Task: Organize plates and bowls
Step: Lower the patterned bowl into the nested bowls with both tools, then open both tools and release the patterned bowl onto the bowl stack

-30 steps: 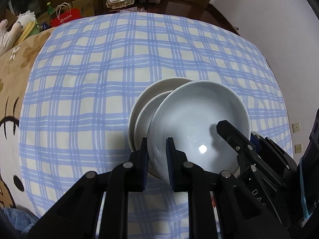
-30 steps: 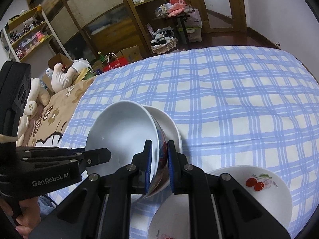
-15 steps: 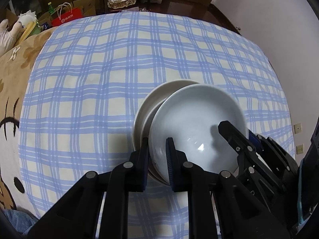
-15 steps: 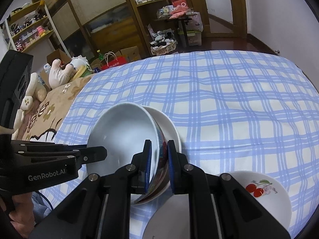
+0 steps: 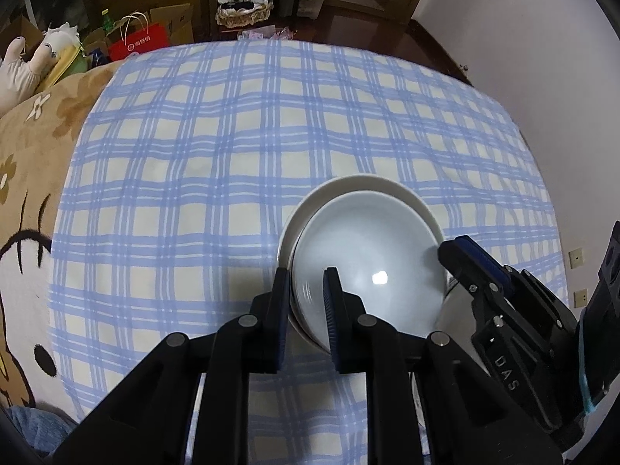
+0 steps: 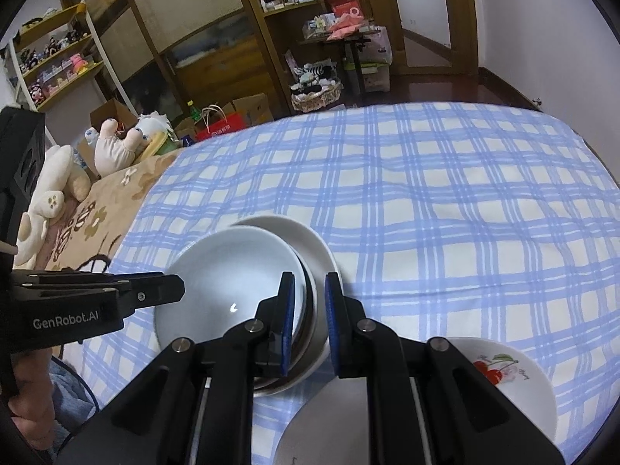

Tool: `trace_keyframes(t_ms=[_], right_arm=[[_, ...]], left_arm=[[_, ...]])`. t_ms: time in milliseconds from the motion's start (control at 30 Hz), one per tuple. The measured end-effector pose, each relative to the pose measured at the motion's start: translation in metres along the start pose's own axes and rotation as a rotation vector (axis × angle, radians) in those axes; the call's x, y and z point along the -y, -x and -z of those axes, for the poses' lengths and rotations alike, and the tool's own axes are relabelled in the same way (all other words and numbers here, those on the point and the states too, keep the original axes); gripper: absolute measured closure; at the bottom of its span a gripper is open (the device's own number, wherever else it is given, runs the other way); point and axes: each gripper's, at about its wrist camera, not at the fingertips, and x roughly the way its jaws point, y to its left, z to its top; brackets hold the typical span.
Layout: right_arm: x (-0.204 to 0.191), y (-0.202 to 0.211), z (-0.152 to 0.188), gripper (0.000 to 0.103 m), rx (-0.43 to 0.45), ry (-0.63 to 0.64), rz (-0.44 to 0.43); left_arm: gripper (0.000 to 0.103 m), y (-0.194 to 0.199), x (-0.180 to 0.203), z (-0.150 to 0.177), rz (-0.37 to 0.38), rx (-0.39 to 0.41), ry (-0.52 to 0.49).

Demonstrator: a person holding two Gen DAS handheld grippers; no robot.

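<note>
A plain white bowl (image 5: 368, 255) (image 6: 232, 267) sits nested in a stack of white bowls (image 5: 348, 182) (image 6: 306, 232) on the blue checked cloth. My left gripper (image 5: 307, 294) straddles its near rim, one pad inside and one outside. Its jaws are opening slightly while the pads still touch the wall. My right gripper (image 6: 309, 298) is shut on the opposite rim, and its tip (image 5: 465, 255) shows at the right of the left wrist view. The left gripper's tip (image 6: 174, 290) reaches in from the left of the right wrist view.
A white plate with red cherries (image 6: 515, 383) lies to the right of the stack, and another pale dish (image 6: 310, 426) is partly hidden under my right gripper. The checked cloth (image 5: 232, 155) stretches far ahead. A brown floral blanket (image 5: 35, 124) and plush toys (image 6: 116, 143) lie to the left.
The white bowl was tilted above the stack. It has come down and levelled, and now rests nested in the bowls below. Both grippers kept their places on its rim.
</note>
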Motion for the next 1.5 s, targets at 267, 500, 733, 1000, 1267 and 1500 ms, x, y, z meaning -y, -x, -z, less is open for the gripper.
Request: trace_keyframes(t_ms=[267,500,733,1000,1267,1500], right_arm=[[0.007,0.026,-0.011,0.049,0.022,0.017,0.056],[0.014,0.029,-0.015,0.007,0.022,0.008,0.081],[0.028,0.018,-0.012,0.0,-0.016,-0.041,0.105],[0.033,0.008,-0.007,0.0,-0.043,-0.051,0.112],[0.037,0.002,-0.004,0.0,-0.065,-0.058,0.134],[0.04,-0.005,-0.001,0.0,-0.096,-0.07,0.148]], left_arm=[[0.033,0.017,-0.023,0.0,-0.034,0.027,0.063],[0.019,0.014,-0.045,-0.004,-0.095,-0.001,0.082],[0.016,0.006,-0.071,-0.008,-0.141,-0.038,0.169],[0.016,-0.015,-0.07,-0.013,-0.127,-0.093,0.165],[0.016,-0.026,-0.07,-0.015,-0.109,-0.116,0.196],[0.016,-0.024,-0.056,-0.014,-0.098,-0.114,0.149]])
